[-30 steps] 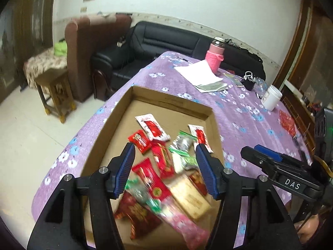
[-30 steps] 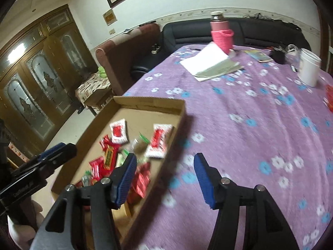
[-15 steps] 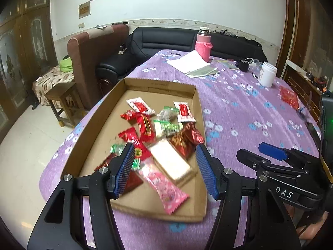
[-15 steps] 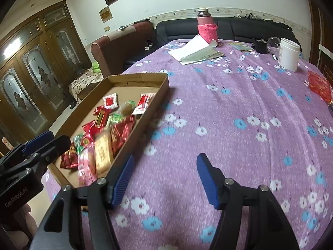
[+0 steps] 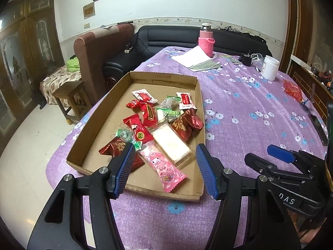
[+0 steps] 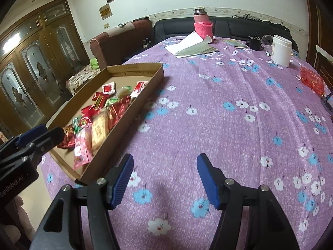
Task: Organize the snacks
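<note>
Both claws have pulled back empty and spread wide, the left gripper (image 5: 163,166) above the cardboard tray (image 5: 97,125) holding the snack packets (image 5: 164,125) at frame centre, the right gripper (image 6: 164,179) over bare tablecloth (image 6: 229,125), suggesting sorting is finished.

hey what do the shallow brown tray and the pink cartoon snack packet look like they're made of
The shallow brown tray looks like matte corrugated cardboard: raw tan faces, folded walls. The pink cartoon snack packet looks like glossy plastic film, judging by its sheen and crimped, zigzag-cut ends.
</note>
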Motion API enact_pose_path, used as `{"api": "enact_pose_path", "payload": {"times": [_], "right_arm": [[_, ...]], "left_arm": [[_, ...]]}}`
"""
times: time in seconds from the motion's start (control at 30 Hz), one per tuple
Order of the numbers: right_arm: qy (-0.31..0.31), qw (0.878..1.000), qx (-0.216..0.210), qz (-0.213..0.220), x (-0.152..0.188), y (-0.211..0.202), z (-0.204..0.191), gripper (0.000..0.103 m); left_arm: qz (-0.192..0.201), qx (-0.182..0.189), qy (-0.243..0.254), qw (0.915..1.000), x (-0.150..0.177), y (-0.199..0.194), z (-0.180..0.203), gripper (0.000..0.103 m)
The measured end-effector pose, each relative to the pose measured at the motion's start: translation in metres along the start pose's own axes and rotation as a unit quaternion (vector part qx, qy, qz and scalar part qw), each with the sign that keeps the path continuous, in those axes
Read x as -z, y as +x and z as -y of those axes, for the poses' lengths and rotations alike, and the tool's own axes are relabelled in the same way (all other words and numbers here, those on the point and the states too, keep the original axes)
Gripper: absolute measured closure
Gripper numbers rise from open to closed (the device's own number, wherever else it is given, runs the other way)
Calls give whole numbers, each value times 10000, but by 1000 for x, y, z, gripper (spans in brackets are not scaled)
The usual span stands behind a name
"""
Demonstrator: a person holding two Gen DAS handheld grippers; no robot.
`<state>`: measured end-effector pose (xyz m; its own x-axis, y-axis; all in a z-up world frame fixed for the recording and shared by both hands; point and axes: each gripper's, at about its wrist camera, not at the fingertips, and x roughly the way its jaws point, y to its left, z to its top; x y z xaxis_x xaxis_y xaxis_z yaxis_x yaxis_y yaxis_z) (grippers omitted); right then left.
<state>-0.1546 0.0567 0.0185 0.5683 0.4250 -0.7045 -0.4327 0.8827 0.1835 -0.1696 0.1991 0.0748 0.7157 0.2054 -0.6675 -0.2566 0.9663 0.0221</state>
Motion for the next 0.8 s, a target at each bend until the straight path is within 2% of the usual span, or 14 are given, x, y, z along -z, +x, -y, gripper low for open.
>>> {"api": "enact_pose_path", "payload": {"times": [0.2,0.33,0.47,0.8], "right_arm": [[-85,9999,82,29,3,-4,1,36],[-142,9998,125,53,5,-6,2,30],[-200,9996,187,45,7,-7,4,29],[-34,9978,666,-59,2,-7,48,29]], "left_arm": [[-46,-1,67,10000,3,0,7,42],[-116,16,94,9999,5,2,11,42],[-176,23,165,9997,8,4,17,42],[-306,38,219,9993,10,12,24,42]]}}
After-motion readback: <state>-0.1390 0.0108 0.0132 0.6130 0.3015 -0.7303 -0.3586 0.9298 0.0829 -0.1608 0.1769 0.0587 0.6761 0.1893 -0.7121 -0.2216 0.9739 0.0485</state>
